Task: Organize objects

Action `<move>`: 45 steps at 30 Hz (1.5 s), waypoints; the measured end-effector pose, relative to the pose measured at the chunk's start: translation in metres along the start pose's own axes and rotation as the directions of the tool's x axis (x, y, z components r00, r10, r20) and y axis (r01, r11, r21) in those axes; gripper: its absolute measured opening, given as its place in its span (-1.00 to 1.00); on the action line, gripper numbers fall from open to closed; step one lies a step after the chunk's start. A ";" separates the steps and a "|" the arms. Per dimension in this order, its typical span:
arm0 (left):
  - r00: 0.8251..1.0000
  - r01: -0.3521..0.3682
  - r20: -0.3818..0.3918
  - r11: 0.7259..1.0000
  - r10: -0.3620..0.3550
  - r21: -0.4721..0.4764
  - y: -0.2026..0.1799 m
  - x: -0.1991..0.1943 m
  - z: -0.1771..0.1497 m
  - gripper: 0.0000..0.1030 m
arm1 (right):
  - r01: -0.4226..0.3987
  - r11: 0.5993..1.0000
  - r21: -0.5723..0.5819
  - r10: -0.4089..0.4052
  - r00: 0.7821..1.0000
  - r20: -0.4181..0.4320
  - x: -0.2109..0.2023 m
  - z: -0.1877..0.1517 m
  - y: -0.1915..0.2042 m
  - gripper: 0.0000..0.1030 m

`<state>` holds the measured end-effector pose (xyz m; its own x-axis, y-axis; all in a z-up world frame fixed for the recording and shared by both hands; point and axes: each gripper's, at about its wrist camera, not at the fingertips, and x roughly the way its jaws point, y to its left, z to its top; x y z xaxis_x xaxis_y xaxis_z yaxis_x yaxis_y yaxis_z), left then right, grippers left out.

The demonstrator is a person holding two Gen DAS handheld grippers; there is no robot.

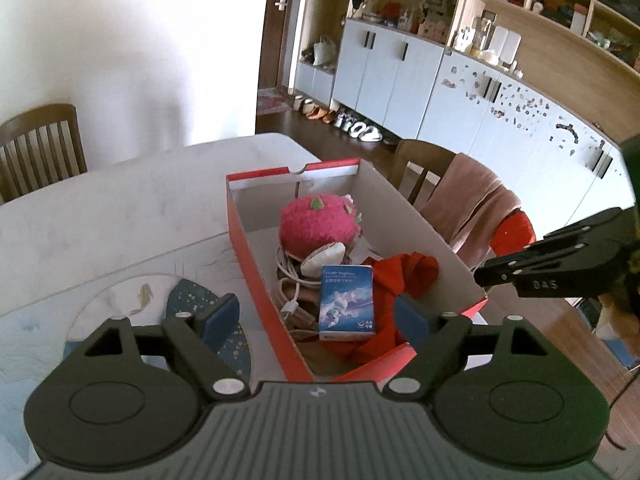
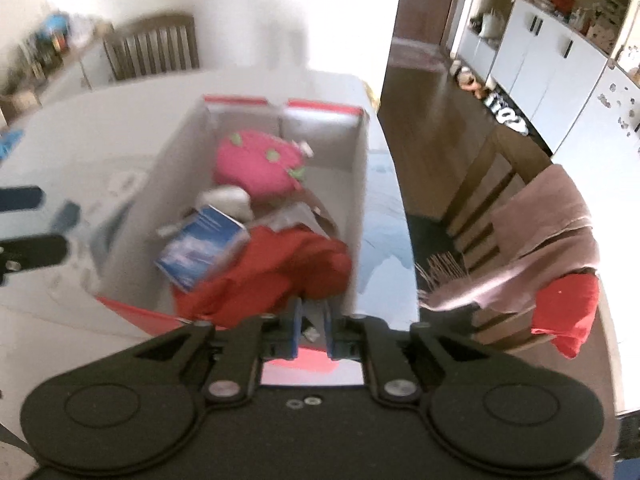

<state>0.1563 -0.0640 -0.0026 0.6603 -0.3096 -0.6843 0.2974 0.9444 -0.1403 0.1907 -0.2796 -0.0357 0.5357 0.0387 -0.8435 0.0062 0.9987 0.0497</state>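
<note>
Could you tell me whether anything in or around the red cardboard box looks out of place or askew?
Slightly. The blue-and-white carton lies tilted atop the crumpled red cloth inside the red cardboard box, not flat. A white cable is loosely tangled beneath the pink plush toy.

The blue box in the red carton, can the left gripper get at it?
Probably yes. The blue box lies on top in the open carton, nothing covers it, and the left gripper hangs open just above.
</note>
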 end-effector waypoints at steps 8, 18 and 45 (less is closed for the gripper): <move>0.999 -0.002 0.041 1.000 0.002 0.004 0.002 -0.017 -0.008 0.93 | -0.040 0.998 0.045 0.034 0.990 0.134 -0.042 -0.018 0.021 -0.68; 0.998 -0.013 0.062 1.000 0.013 0.003 0.010 -0.038 -0.021 0.99 | -0.072 0.992 0.099 0.049 0.975 0.218 -0.070 -0.038 0.035 -0.27; 0.990 -0.036 0.141 0.999 0.031 0.035 0.015 -0.067 -0.044 0.99 | -0.093 0.981 0.173 0.022 0.927 0.374 -0.094 -0.072 0.059 0.42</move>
<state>0.0862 -0.0242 0.0090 0.7596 -0.2928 -0.5808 0.2971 0.9505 -0.0906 0.0801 -0.2219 0.0083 0.8125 0.0455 -0.5812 0.1026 0.9702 0.2193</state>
